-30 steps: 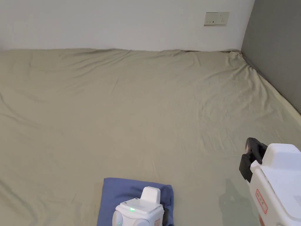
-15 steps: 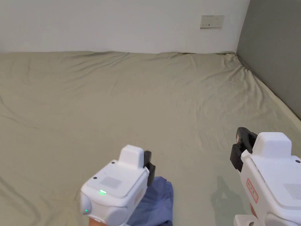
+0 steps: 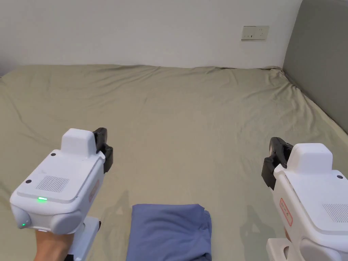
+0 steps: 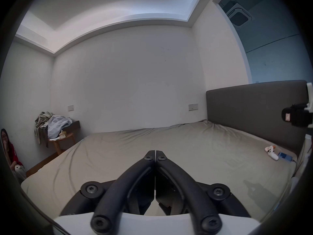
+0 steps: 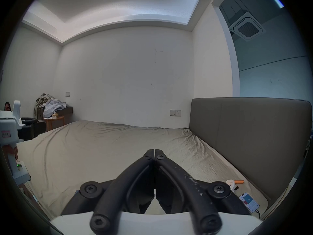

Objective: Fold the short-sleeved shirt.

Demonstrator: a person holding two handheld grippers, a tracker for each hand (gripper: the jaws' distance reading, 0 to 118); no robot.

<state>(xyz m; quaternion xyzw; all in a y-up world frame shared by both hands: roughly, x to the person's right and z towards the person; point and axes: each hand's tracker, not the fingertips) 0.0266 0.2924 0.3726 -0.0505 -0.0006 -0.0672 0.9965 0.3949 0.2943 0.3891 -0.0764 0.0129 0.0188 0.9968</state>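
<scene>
A blue shirt (image 3: 170, 231), folded into a neat rectangle, lies on the olive-grey bed sheet (image 3: 190, 129) at the near edge of the head view. My left gripper (image 3: 101, 134) hovers up and to the left of it, apart from the cloth. Its jaws are pressed together with nothing between them, as the left gripper view (image 4: 155, 152) shows. My right gripper (image 3: 277, 144) is held in the air to the shirt's right, also shut and empty, as seen in the right gripper view (image 5: 154, 151).
A grey headboard (image 3: 319, 61) bounds the bed on the right and a white wall (image 3: 136, 30) at the back. A phone (image 5: 249, 202) and a small white device (image 4: 271, 153) lie by the headboard. A side table with piled clothes (image 4: 52, 127) and a seated person (image 4: 8, 150) are left of the bed.
My left gripper has lifted off the folded shirt and swung up and to the left, leaving the shirt lying uncovered. The right gripper rose slightly. The head camera also shifted.
</scene>
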